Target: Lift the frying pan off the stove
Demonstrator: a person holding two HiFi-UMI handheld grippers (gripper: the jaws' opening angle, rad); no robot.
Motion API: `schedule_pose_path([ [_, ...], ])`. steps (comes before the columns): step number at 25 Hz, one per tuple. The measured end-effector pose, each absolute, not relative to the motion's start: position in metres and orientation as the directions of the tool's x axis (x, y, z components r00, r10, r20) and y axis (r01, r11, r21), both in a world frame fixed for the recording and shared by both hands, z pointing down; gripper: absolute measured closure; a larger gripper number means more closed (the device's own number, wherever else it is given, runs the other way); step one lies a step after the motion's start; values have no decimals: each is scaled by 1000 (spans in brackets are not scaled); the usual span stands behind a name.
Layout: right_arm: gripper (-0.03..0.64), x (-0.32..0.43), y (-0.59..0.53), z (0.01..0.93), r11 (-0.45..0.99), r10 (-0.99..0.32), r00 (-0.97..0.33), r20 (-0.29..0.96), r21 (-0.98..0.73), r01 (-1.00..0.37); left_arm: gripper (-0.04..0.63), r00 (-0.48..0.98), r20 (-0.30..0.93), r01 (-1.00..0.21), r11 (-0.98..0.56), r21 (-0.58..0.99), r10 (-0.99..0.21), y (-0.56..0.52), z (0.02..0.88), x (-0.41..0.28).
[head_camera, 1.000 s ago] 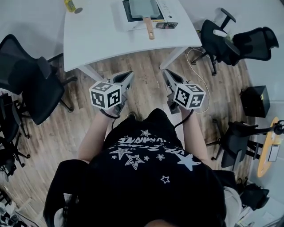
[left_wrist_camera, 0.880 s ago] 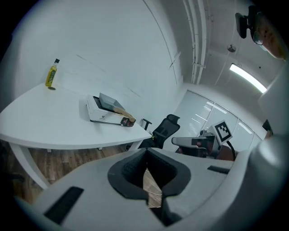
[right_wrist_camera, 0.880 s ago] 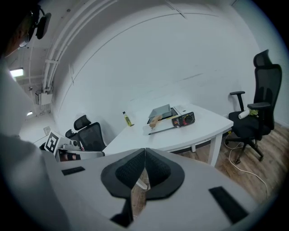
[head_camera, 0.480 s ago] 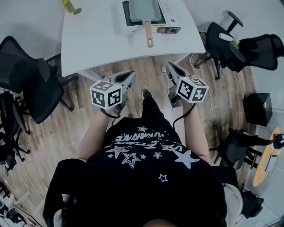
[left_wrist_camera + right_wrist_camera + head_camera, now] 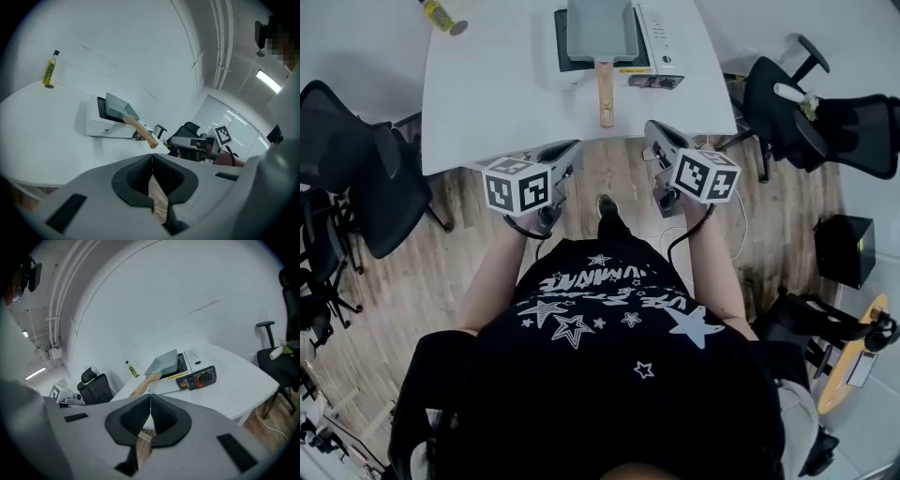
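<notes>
Item 1. Frying pan (image 5: 600,28): grey, square, with a wooden handle. It sits on the stove (image 5: 654,37) at the person's 12 o'clock. The handle points to 6 o'clock, toward the person, and reaches past the stove's front edge over the table (image 5: 497,84). Neither tool touches it.

Item 2. Stove: white, portable, with a single burner. Its control panel is at 3 o'clock of the pan. It stands on the far half of the table.

Item 3. Left gripper (image 5: 565,155): held over the table's near edge, at about 7 o'clock of the pan and well apart from it. Its jaws are pressed together with nothing between them. Its own view (image 5: 151,161) shows them meeting, with the pan (image 5: 119,107) beyond.

Item 4. Right gripper (image 5: 656,136): held at about 5 o'clock of the pan, beside the table's near edge. Its jaws are likewise together and empty (image 5: 150,413), and the pan (image 5: 164,363) and stove (image 5: 197,373) lie ahead of them.

Item 5. Bottle (image 5: 439,14): yellow with a dark cap. It stands upright at the table's far left corner, at 11 o'clock of the person.

Item 6. Office chairs: black, one group at 9 o'clock (image 5: 356,178) and another at 2 o'clock (image 5: 806,103).

Item 7. Floor (image 5: 609,173): wood planks, showing between the two tools.

Item 8. Person: wears a black shirt (image 5: 600,356) printed with white stars and stands before the table.
</notes>
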State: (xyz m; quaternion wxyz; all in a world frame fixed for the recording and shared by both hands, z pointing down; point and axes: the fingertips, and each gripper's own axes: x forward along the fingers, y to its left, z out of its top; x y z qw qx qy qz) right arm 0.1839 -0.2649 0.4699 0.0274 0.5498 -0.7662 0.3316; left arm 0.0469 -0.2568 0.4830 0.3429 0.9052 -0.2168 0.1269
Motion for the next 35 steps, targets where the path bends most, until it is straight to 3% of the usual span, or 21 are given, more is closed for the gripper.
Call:
schedule_pose_path([
  [6,609,193,-297,474,157,-795,-453,404,-584,-796,575,890,355,-454,-621,639,-285,-278,481,61],
  [9,608,192,-310,477,146,-775,-492,396,-646,-749,485,909,328,-416,-583,698,-256,-283,479,67],
  [15,607,186,-336,476,175,-745,-547,382,-680,-713,386,939,297,-343,-478,809,-172,-290,478,86],
  [27,606,183,-365,477,200,-679,-648,345,-762,-615,376,963,244,-267,-324,907,-110,-311,492,123],
  [28,590,183,-367,477,199,-671,-660,336,-776,-598,376,963,246,-268,-323,908,-107,-312,493,125],
  [30,486,180,-369,478,193,-651,-691,314,-812,-551,376,963,250,-271,-324,906,-105,-315,493,129],
  [35,413,173,-375,480,165,-604,-765,225,-903,-396,402,967,234,-255,-323,911,-106,-318,488,132],
])
